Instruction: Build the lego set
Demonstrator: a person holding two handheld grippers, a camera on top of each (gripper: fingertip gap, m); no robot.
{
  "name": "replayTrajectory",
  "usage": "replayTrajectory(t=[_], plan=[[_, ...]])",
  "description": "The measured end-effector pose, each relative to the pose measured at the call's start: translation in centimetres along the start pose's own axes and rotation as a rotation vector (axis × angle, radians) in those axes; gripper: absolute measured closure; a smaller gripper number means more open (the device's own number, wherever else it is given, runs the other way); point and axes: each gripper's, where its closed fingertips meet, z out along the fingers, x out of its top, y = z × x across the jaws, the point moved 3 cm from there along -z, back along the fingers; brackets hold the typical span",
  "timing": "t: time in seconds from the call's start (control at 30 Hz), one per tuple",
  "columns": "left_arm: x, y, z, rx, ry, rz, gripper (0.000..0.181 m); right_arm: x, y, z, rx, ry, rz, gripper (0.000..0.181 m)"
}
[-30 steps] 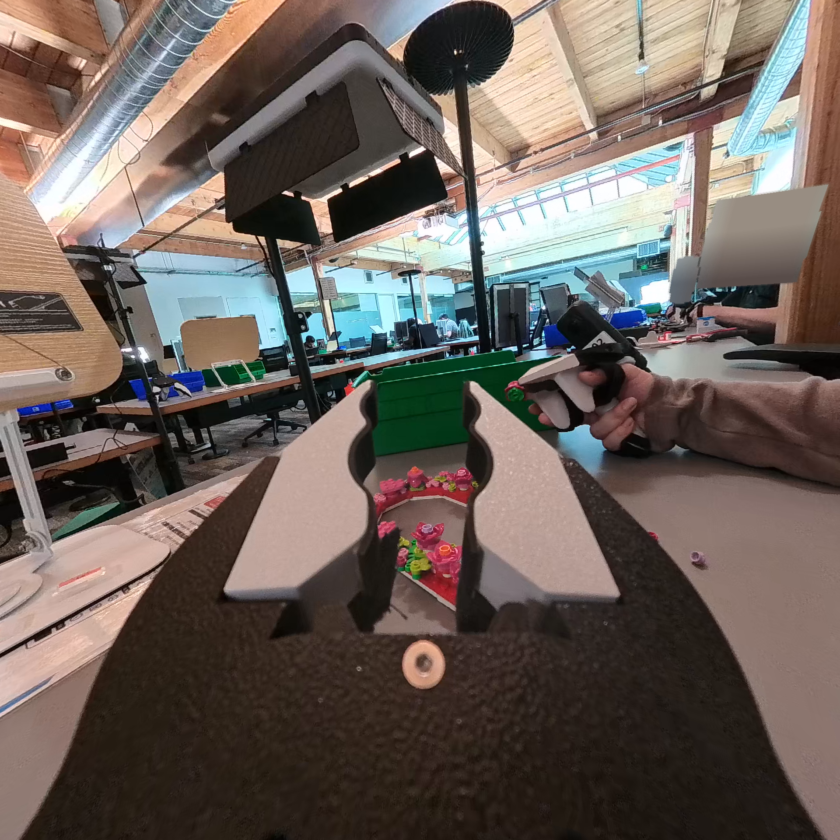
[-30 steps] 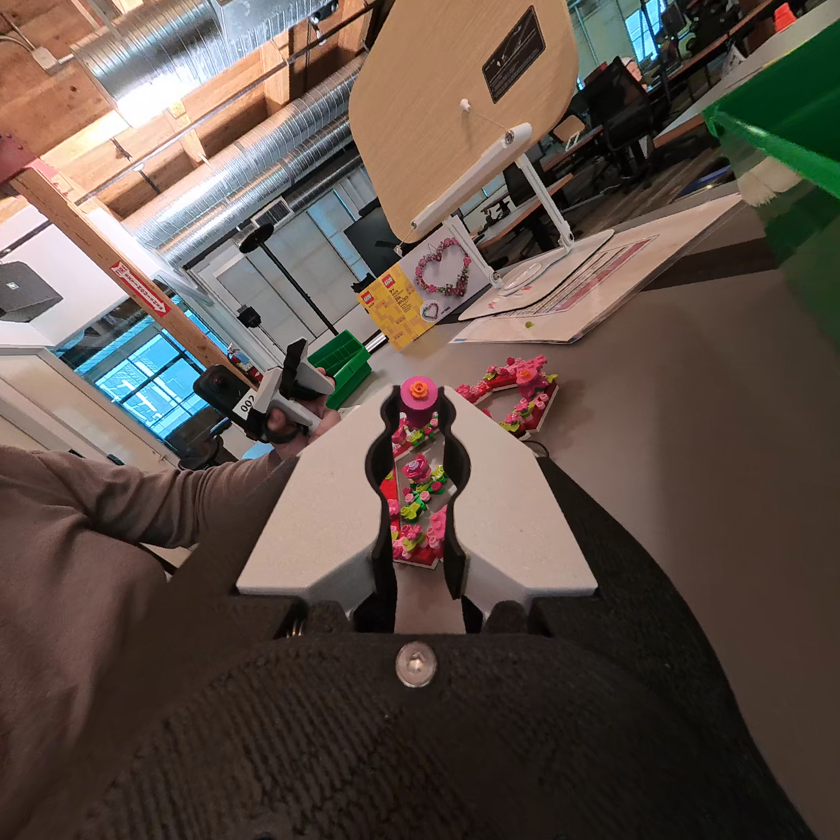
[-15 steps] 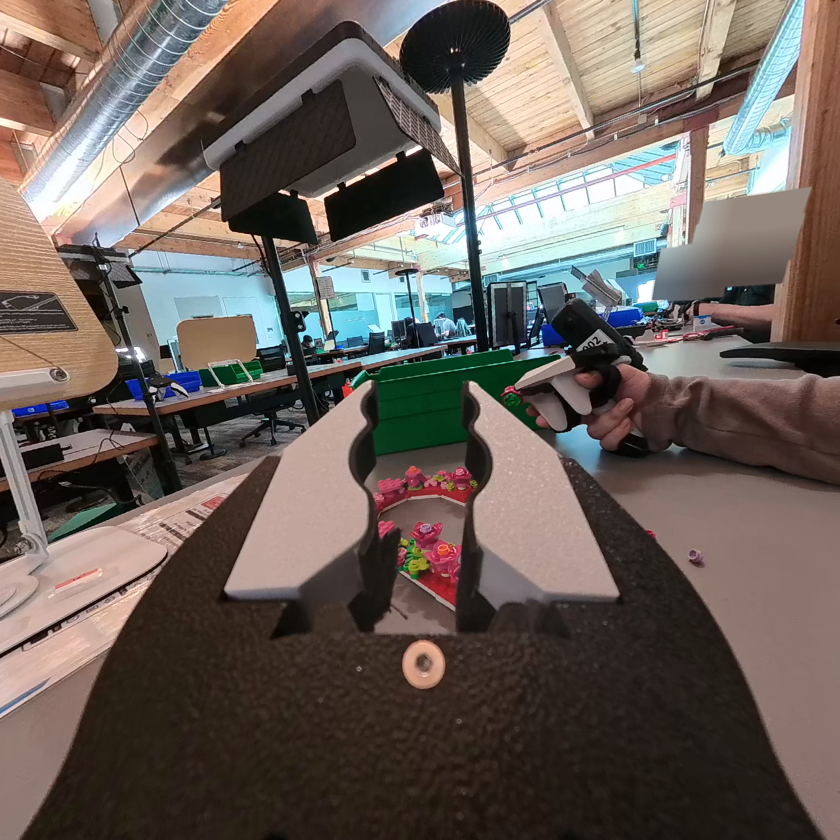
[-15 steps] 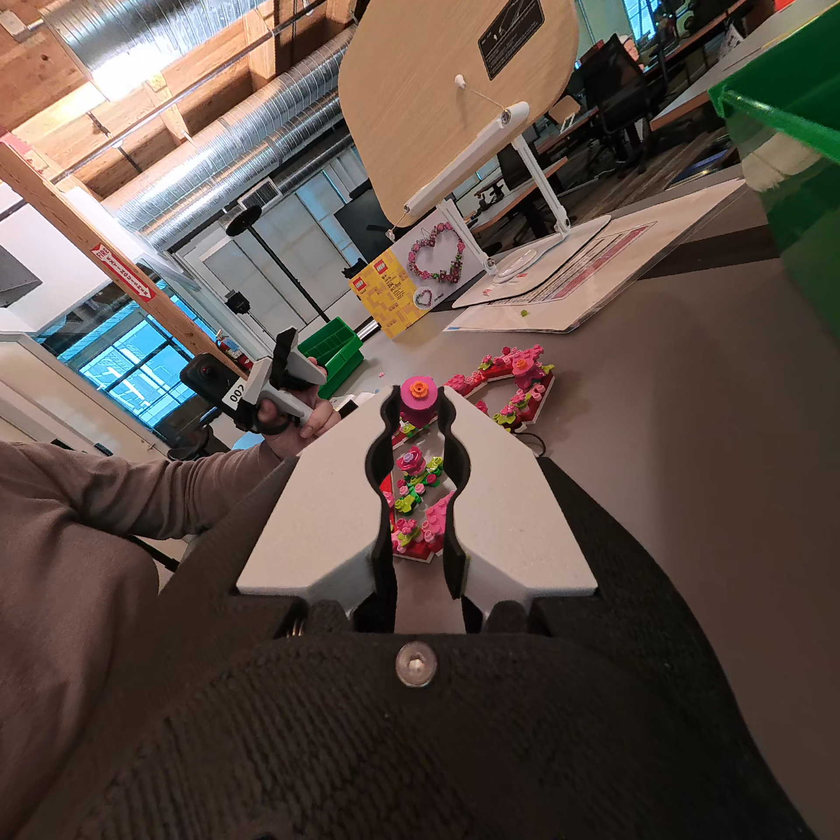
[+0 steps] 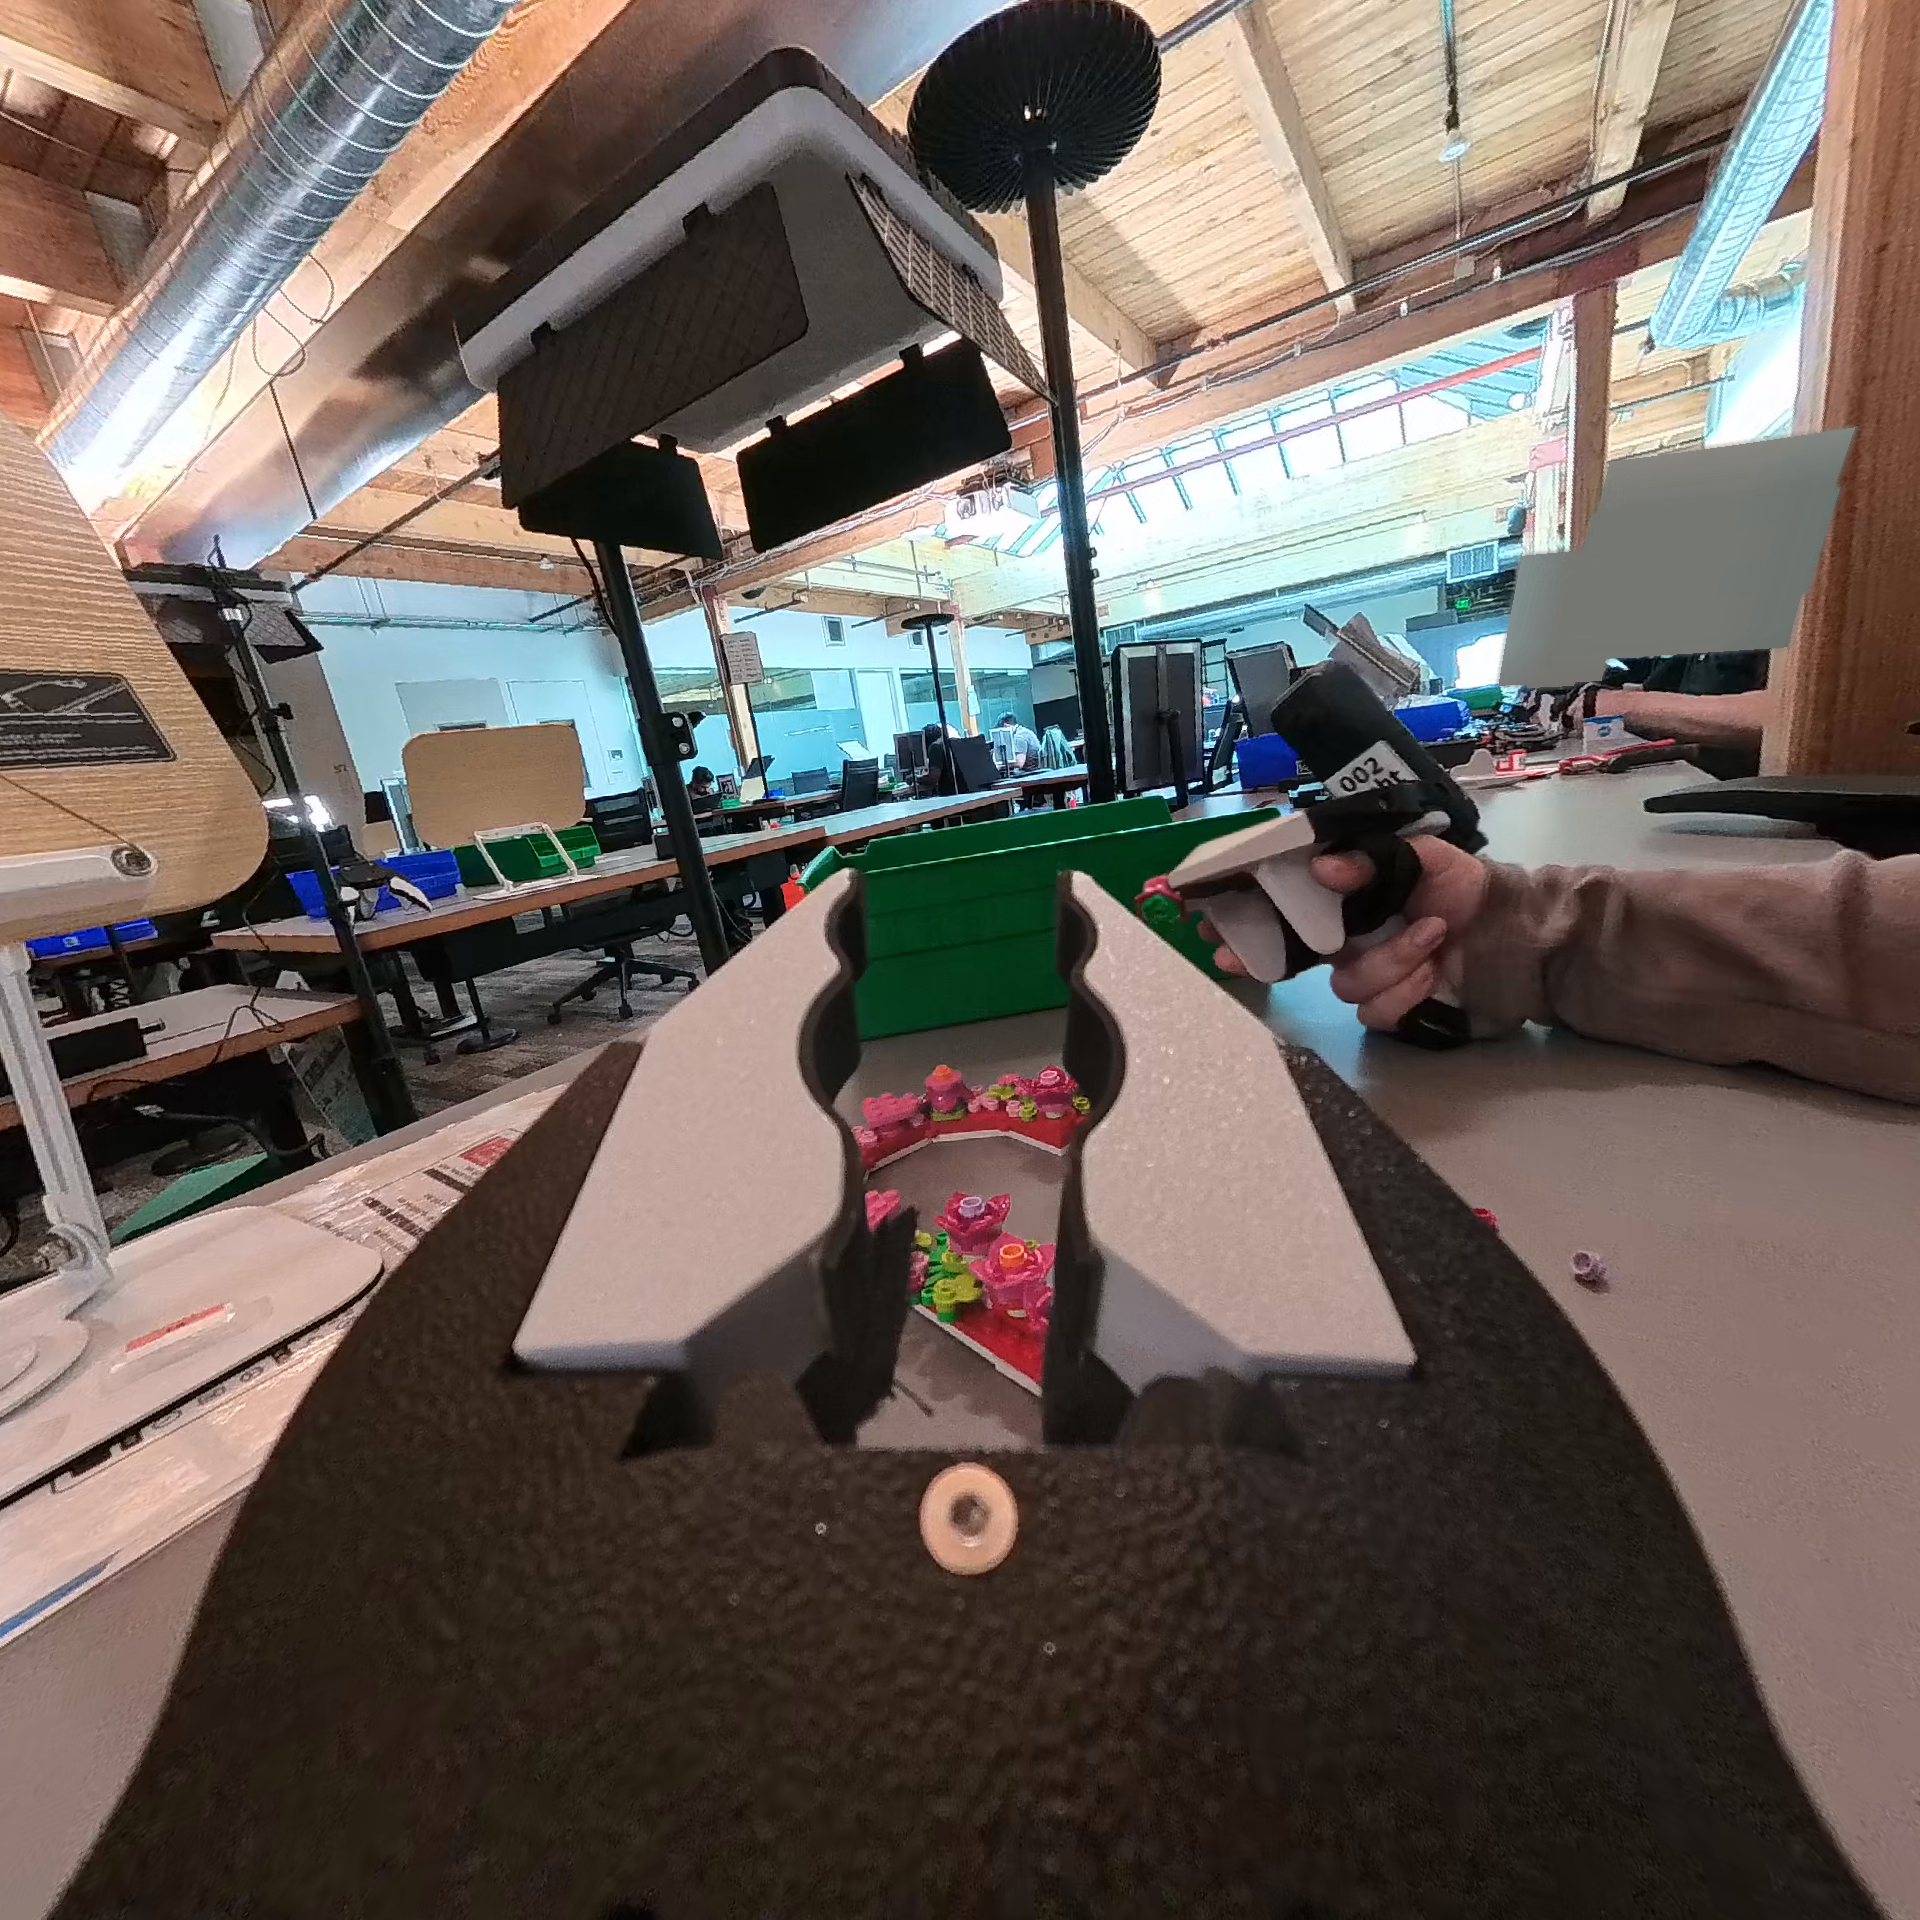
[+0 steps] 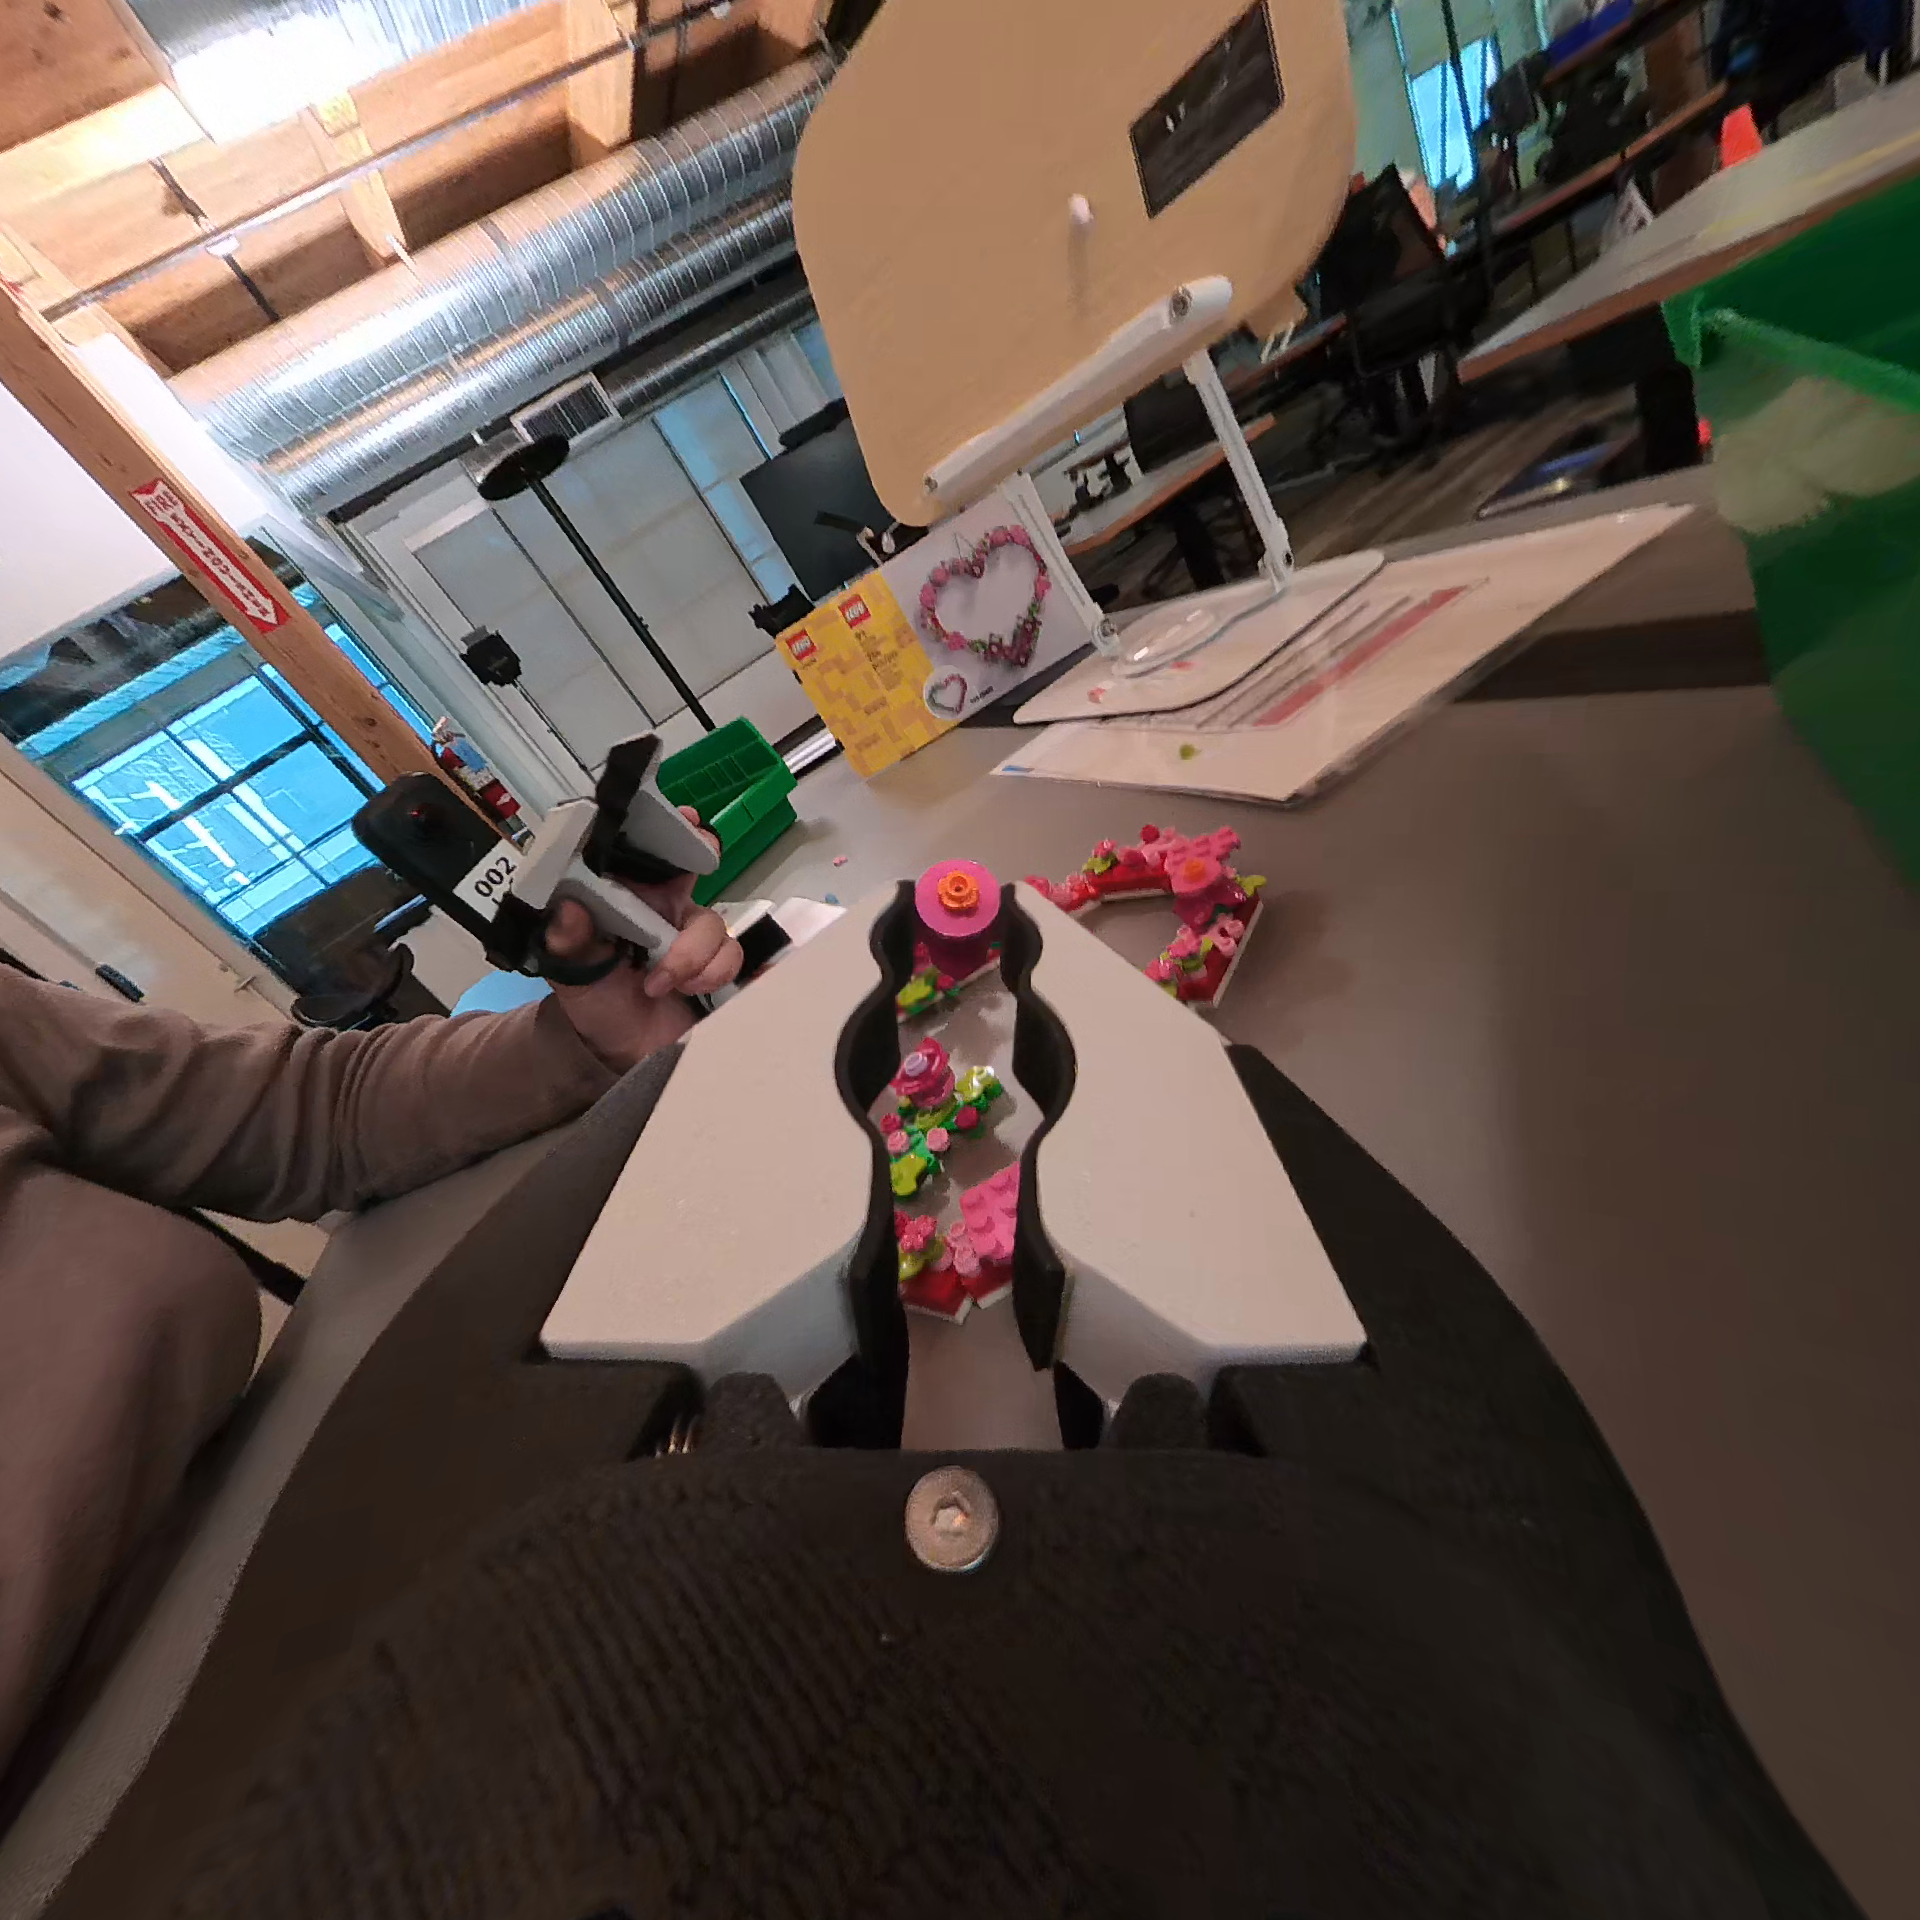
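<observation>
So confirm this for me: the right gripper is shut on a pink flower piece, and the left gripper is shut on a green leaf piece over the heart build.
Half right. The right gripper is shut on the pink flower piece, as the right wrist view shows. The left gripper holds nothing: in the left wrist view its jaws stand open and empty, with the heart build on the table showing through the gap.

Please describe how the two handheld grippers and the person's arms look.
Each gripper, left gripper and right gripper, has light grey wedge fingers with wavy black pads on a textured black body with one central screw. Black camera, white label, grey trigger. Both sleeves are brownish grey.
</observation>
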Motion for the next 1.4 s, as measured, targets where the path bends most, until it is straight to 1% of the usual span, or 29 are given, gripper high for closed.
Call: replayTrajectory(t=[0.2,0.33,0.4,0.5,0.57,0.63,0.83,0.9,1.03,1.2,1.4], plan=[[0.0,0.0,0.0,0.0,-0.001,0.0,0.148,0.4,-0.5,0.4,0.025,0.031,-0.071,0.168],[-0.1,0.0,0.1,0.0,-0.005,-0.002,0.148,1.1,-1.1,0.2,0.093,0.092,-0.128,0.168],[-0.1,0.0,0.1,-0.001,-0.005,-0.001,0.148,1.5,-1.4,-0.1,0.111,0.121,-0.181,0.168],[-0.2,0.1,0.1,-0.009,-0.009,-0.005,0.148,1.7,-1.5,0.1,0.104,0.119,-0.279,0.168],[-0.3,0.1,0.2,-0.014,-0.011,-0.008,0.148,1.4,-1.5,0.5,0.125,0.067,-0.297,0.168],[-0.3,0.1,0.2,-0.018,-0.011,-0.01,0.148,1.0,-1.0,0.9,0.142,-0.007,-0.271,0.167],[-0.3,0.4,0.2,-0.039,-0.01,-0.014,0.148,-1.0,1.0,1.5,0.109,-0.3,-0.289,0.167],[-0.3,0.6,0.2,-0.047,-0.012,-0.01,0.148,-1.5,1.7,1.5,0.079,-0.371,-0.313,0.167],[-0.3,0.8,0.3,-0.055,-0.018,0.0,0.148,-2.9,2.2,1.5,0.091,-0.508,-0.328,0.168],[-0.4,0.8,0.3,-0.058,-0.02,0.003,0.149,-3.9,2.3,1.7,0.11,-0.596,-0.301,0.168],[-0.4,0.9,0.3,-0.056,-0.027,0.007,0.149,-4.2,2.9,1.7,0.087,-0.643,-0.321,0.168]])
